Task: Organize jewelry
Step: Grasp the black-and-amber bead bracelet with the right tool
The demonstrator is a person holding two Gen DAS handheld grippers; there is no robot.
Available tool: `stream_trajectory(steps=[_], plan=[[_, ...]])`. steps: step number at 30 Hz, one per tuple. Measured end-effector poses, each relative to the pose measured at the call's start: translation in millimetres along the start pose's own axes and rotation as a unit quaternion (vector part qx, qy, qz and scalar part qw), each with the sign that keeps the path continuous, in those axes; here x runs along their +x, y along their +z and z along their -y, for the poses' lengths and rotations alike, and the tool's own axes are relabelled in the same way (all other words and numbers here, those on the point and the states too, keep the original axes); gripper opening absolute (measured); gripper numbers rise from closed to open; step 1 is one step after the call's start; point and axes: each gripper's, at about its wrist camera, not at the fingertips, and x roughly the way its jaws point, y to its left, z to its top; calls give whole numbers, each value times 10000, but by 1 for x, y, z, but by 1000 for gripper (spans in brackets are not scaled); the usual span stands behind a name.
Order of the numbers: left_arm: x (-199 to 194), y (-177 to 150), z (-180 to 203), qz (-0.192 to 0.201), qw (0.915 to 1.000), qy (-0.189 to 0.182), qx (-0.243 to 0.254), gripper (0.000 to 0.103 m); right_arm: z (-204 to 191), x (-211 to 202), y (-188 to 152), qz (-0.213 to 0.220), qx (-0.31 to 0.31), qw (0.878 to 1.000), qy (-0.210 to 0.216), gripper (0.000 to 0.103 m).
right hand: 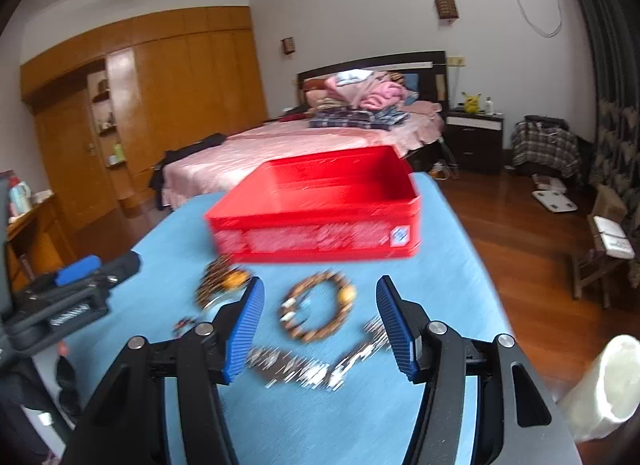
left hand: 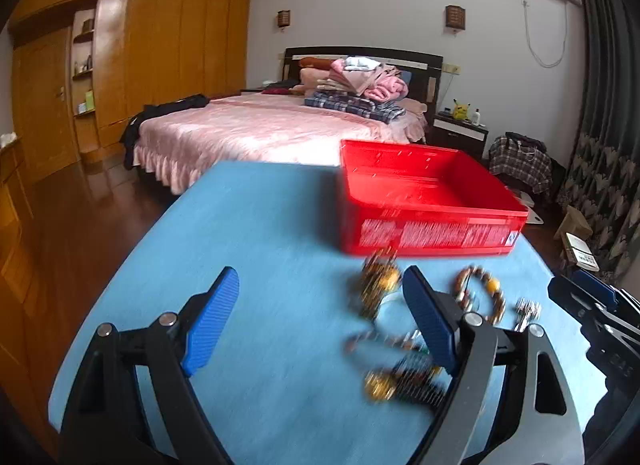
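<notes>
Several pieces of jewelry lie on a blue table (left hand: 248, 225) in front of an empty red bin (left hand: 424, 201). My left gripper (left hand: 320, 321) is open and empty, just left of the pile. A brown bead bracelet (left hand: 480, 293) and an amber-and-dark beaded bracelet (left hand: 378, 285) lie beyond its right finger; another dark beaded piece (left hand: 404, 379) lies nearer. My right gripper (right hand: 320, 325) is open and empty above the table, with the brown bead bracelet (right hand: 318, 305) between its fingers and a silver chain (right hand: 312, 369) nearer. The red bin (right hand: 316, 205) stands behind them.
A bed (left hand: 256, 133) with piled clothes stands beyond the table, with a wooden wardrobe (left hand: 132, 65) to the left. The other gripper (right hand: 68, 297) shows at the left of the right wrist view. A white roll (right hand: 600, 385) sits at the right edge.
</notes>
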Motion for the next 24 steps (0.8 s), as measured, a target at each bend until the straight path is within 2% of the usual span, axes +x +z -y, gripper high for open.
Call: stream_trajectory(steps=[5,10,21,23,24], plan=[[-12,-24,-13,34,9998,8,174,81,-29,-8,-32,-58,-274,9989,366,58],[-19,-43,-30,48,10000,-14,49,81,-48,0,-53,-202,-410,9968,662,58],[-14,-60,-46,-141,9999,43,16,80,-74,25,-67,-684,-738,9923,727,57],[-13,-61,-46,-161,9999,24,9,79,-76,31,-69,-775,-781,9915,688,54],[-13,-61,-47,-164,9999,14,11,79,-77,32,-70,-813,-799,9910,695,46]])
